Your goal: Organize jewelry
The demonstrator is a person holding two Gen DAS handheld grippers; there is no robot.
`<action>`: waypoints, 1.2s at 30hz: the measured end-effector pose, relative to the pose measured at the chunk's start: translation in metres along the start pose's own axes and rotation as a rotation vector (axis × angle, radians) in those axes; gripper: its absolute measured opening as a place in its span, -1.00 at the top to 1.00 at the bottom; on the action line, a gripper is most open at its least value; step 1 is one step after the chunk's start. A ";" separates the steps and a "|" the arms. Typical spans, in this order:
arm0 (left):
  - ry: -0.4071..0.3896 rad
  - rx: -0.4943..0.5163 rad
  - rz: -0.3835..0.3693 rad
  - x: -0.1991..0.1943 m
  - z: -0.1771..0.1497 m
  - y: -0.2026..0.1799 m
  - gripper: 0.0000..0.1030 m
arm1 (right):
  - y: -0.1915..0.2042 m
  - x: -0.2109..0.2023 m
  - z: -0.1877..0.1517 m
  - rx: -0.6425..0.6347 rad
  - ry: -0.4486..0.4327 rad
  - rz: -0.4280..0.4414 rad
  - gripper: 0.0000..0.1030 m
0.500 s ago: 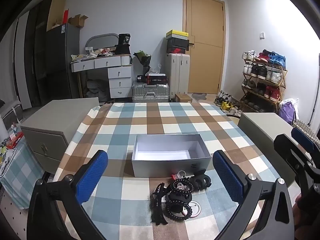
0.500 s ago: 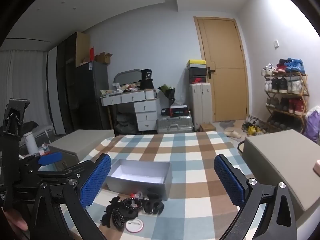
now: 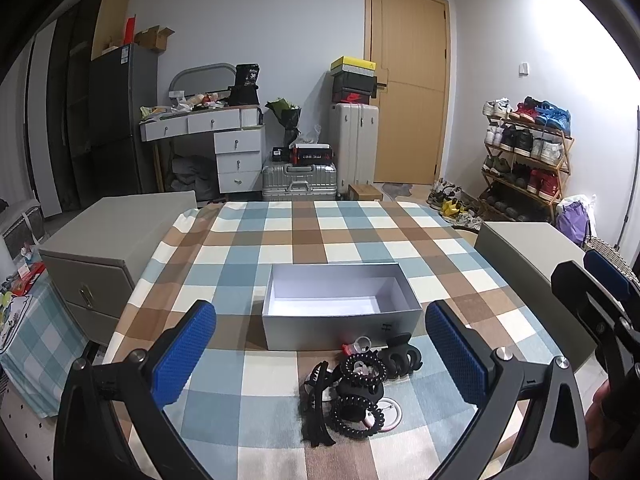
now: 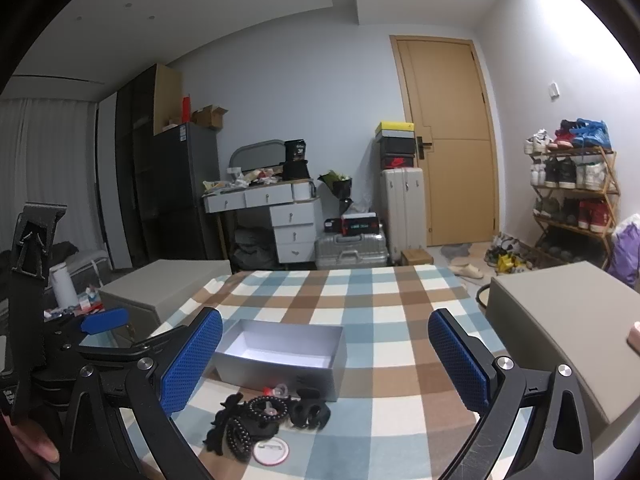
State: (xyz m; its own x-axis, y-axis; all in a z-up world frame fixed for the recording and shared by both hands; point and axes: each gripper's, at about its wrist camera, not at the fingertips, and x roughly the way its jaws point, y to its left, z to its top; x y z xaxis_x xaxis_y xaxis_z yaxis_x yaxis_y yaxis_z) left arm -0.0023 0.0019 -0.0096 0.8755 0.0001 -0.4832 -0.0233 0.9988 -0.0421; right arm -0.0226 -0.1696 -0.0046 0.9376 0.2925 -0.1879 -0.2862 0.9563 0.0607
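Both grippers, left gripper (image 3: 320, 360) and right gripper (image 4: 326, 364), are spread wide. Near the grey box (image 3: 340, 312) lies the light, tangled jewelry pile (image 3: 356, 392); grip the stiff claw clip (image 3: 400, 356).

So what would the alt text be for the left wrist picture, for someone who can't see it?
A tangle of black hair clips and coiled hair ties lies on a checked tablecloth just in front of an open, empty grey box. The open left gripper, with blue pads, frames the pile without touching it.
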 end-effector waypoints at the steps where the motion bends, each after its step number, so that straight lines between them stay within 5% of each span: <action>1: 0.006 -0.001 -0.001 0.000 -0.001 0.000 -0.98 | 0.000 0.000 0.000 0.001 0.001 0.000 -1.00; 24: 0.023 -0.006 -0.004 0.005 -0.006 0.005 -0.98 | 0.002 0.007 -0.007 -0.009 0.036 0.000 -1.00; 36: 0.087 -0.001 -0.008 0.031 -0.024 0.022 -0.98 | -0.013 0.055 -0.044 0.052 0.272 0.067 -1.00</action>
State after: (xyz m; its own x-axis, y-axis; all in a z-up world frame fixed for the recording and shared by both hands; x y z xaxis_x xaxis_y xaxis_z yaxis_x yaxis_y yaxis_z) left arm 0.0131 0.0232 -0.0464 0.8306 -0.0116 -0.5568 -0.0174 0.9988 -0.0468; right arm 0.0241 -0.1662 -0.0590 0.8278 0.3517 -0.4372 -0.3284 0.9355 0.1307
